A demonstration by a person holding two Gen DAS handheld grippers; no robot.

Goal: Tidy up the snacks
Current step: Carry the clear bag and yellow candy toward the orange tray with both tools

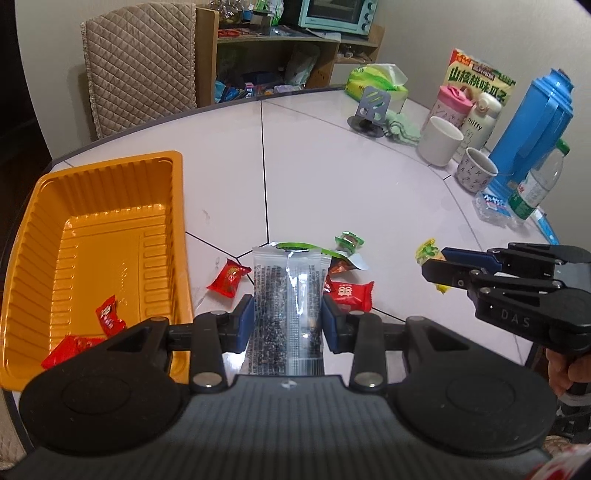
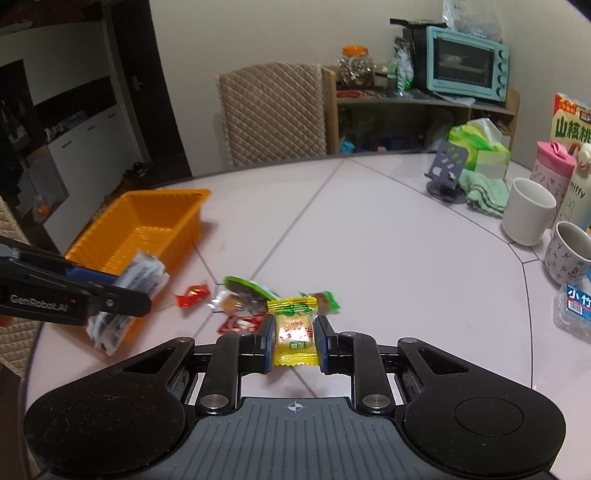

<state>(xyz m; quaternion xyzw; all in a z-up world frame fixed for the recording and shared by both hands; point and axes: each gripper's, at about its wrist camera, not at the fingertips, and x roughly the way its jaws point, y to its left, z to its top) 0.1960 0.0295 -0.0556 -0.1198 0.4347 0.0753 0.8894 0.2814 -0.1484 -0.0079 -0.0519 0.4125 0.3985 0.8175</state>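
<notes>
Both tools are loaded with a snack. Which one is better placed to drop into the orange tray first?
Left. The left tool, shut on the clear sesame bar packet, sits beside the orange tray. The right tool, holding the yellow candy, is farther off.

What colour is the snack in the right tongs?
Yellow wrapper with green print, clearest in the right wrist view.

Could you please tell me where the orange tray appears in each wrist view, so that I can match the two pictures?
Left wrist view: the orange tray fills the left side, with red candies lying in its near end.
Right wrist view: the tray sits left of centre, farther off, behind the left tool.
Shared landmark: the turquoise toaster oven on the shelf.
</notes>
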